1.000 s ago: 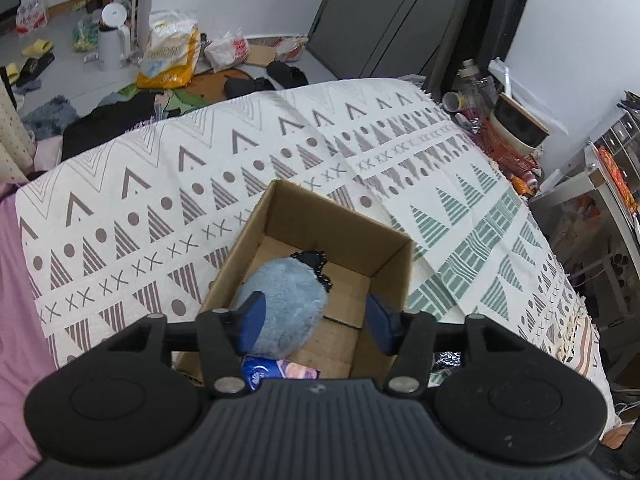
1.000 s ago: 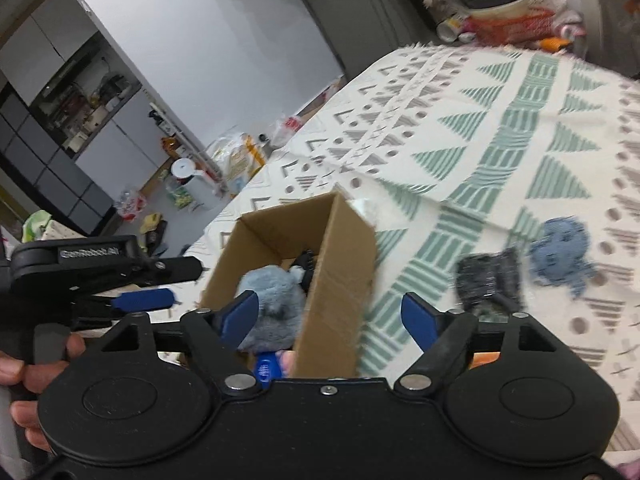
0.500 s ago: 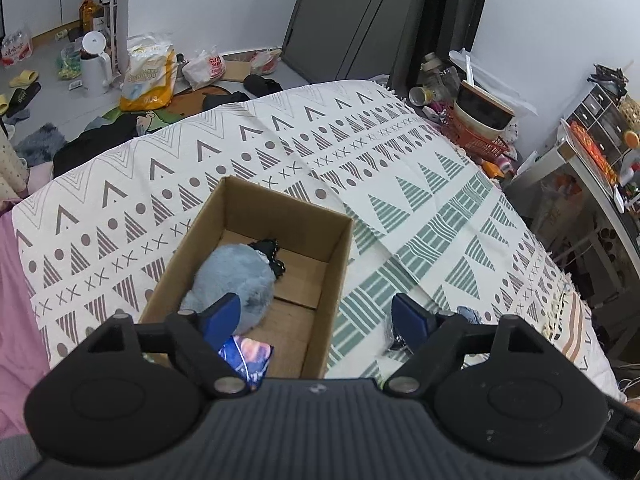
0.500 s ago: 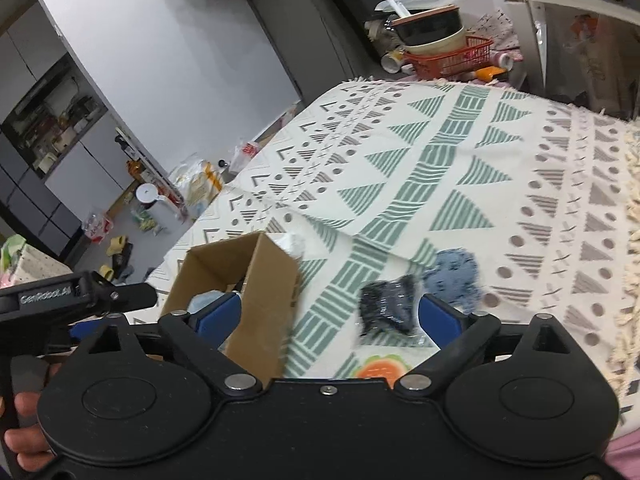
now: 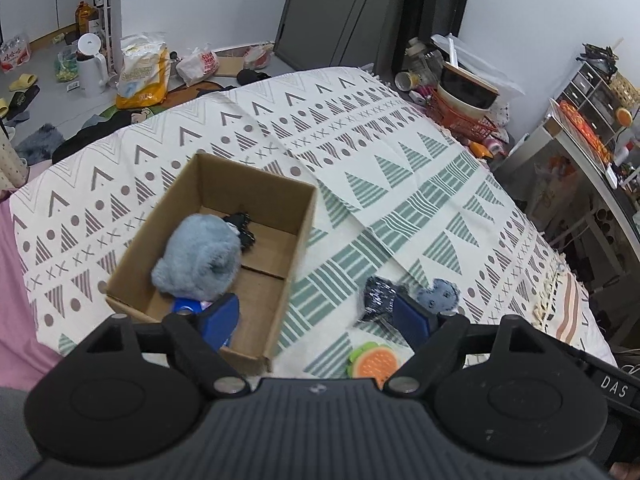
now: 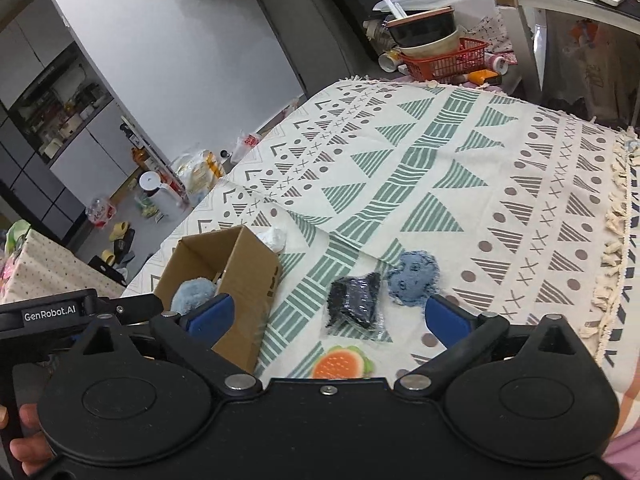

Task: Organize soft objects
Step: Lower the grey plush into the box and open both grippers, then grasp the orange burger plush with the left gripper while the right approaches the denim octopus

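Left gripper [image 5: 316,316]: fingers spread wide, holding nothing; hangs over the near end of the cardboard box.
Right gripper [image 6: 326,316]: fingers also wide apart and empty, above the loose items at the near edge of the bed.
Burger-shaped toy [image 6: 340,362]: nearest of the loose items, at the bed's near edge, partly hidden under the gripper body.
Black bundle [image 6: 354,304]: dark fabric, seemingly in clear wrap, just beyond the burger toy and beside the box's right wall.
Blue denim piece [image 6: 414,278]: frayed, round, just beside the black bundle on its right.
Cardboard box [image 5: 298,232]: open, toward the bed's near-left corner. Holds a fluffy blue plush [image 5: 200,258], a small black item [image 5: 242,230] touching it on the far side, and a blue packet at the near end, mostly hidden by a finger.
White crumpled thing [image 6: 274,238]: behind the box's far corner; cannot tell what it is.
Step in hand: judged mid-task; some soft items boxed, three not yet in.
Next move: likely lower the right gripper over the black bundle and pinch it at the middle; the slippery wrap may slide.
Surface: bed [image 6: 460,184] under a cream throw with green and brown triangles, fringe at the right edge.
Room: cluttered floor beyond the far edge with bags, a white kettle, slippers; red basket with bowls at the far-right corner.
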Available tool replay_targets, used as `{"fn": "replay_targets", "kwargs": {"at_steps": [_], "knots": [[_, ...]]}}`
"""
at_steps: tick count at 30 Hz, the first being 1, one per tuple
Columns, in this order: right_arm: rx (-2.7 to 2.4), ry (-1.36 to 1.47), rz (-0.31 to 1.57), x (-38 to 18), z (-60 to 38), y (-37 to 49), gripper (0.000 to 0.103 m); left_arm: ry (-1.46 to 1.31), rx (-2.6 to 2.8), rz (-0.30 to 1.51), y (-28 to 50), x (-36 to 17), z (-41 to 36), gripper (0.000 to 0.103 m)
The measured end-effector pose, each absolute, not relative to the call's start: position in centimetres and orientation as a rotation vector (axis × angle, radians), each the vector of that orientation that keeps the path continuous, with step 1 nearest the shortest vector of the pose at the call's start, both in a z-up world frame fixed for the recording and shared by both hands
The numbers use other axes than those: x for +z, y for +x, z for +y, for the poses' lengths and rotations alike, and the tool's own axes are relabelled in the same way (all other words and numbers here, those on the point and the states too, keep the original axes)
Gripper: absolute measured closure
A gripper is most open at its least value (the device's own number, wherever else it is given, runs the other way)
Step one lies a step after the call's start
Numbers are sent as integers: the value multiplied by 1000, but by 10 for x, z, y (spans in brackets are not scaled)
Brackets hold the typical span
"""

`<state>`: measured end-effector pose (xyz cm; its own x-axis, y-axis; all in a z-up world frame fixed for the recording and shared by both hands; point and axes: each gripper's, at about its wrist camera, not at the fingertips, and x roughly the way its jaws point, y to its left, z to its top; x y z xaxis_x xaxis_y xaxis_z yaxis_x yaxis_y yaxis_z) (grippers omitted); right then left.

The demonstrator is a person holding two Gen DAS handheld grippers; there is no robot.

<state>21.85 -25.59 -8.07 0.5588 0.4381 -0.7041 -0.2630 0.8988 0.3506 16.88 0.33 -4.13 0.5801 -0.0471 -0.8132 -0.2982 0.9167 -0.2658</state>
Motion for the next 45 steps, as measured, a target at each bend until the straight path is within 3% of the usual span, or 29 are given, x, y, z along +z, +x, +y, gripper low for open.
{"fn": "replay_targets", "kwargs": {"at_steps": [19,25,29,45], "knots": [[401,341,884,-124,-299,217,1,-388,144,993,173,-81,-61,21],[394,404,935,-143,-312,224,2,-401,169,1006,175,-97,-78,23],[389,430,955,-152,-318,231,10,-413,179,1008,178,-110,-87,23],[404,454,961,-171,-323,242,10,-467,216,1040,191,-170,-108,27]]}}
